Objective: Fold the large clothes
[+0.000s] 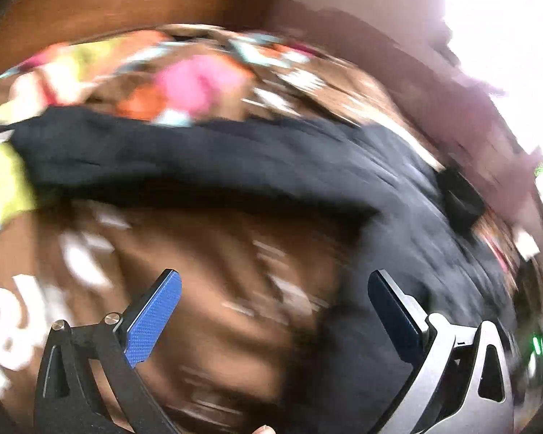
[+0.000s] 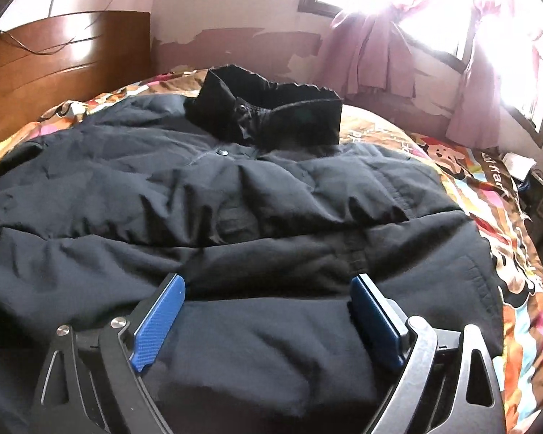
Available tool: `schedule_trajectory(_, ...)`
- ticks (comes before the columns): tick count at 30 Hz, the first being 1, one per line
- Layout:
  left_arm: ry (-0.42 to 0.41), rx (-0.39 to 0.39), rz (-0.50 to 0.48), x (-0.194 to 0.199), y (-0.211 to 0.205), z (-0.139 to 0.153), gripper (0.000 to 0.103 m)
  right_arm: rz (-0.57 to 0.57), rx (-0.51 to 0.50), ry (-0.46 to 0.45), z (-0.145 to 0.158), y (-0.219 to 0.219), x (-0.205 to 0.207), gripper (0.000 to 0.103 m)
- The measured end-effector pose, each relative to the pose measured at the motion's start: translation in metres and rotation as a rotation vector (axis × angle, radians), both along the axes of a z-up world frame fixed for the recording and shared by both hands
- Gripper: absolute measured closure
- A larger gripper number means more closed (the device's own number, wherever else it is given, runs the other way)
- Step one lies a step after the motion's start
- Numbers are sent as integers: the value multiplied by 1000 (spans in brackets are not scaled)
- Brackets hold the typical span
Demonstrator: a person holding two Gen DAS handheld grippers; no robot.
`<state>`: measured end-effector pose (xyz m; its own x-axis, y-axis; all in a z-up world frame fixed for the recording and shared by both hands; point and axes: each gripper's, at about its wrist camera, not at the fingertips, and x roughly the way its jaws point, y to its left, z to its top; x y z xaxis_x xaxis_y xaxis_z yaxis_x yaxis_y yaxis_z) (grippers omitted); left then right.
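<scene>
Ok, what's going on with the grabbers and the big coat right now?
Left gripper open over bedspread. Right gripper open above black jacket, spread flat, collar up. Nothing blocking.

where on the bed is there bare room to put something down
The black padded jacket covers most of the colourful cartoon-print bedspread. Bare bedspread shows in a strip along its right edge, and between its collar and the brown wooden headboard. The middle is crowded.

Bed (image 2: 517, 289) w/ cartoon-print cover, black padded jacket (image 2: 213, 195) spread flat across it, collar upright
</scene>
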<state>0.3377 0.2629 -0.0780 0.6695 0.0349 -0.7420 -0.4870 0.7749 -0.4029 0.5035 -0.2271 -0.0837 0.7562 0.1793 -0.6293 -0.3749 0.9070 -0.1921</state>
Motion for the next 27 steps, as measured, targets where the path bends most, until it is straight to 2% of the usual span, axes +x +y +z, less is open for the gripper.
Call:
schedule_trajectory(3, 73, 40, 244, -15, 60, 5, 2, 3, 13, 23, 15, 13, -7, 11)
schedule_trajectory(5, 90, 6, 331, -22, 89, 6, 2, 19, 24, 55, 26, 30, -10, 11)
schedule_trajectory(7, 102, -78, 406, -27, 124, 3, 2, 33, 27, 95, 33, 48, -12, 11)
schedule_trajectory(10, 110, -164, 458, -28, 152, -5, 2, 53, 35, 140, 39, 79, -15, 11)
schedule_trajectory(15, 145, -229, 479, -23, 177, -23, 5, 56, 55, 177, 42, 122, -19, 11)
schedule_trajectory(17, 167, -233, 489, -21, 184, -31, 24, 55, 49, 178, 41, 138, -17, 11)
schedule_trajectory(18, 186, -239, 489, -18, 187, -36, 44, 54, 49, 179, 39, 147, -15, 11)
schedule_trajectory(19, 226, -231, 489, -17, 189, -39, 70, 53, 49, 179, 38, 152, -13, 11)
schedule_trajectory(20, 249, -214, 490, -15, 189, -40, 78, 51, 53, 183, 36, 161, -9, 11)
schedule_trajectory(21, 256, -186, 492, -15, 188, -39, 80, 53, 58, 189, 33, 167, -5, 11)
schedule_trajectory(24, 262, -85, 469, -11, 181, -27, 95, 39, 68, 222, 20, 188, 10, 11)
schedule_trajectory(27, 214, 25, 453, -9, 173, -3, 100, 26, 49, 253, 4, 206, 22, 11)
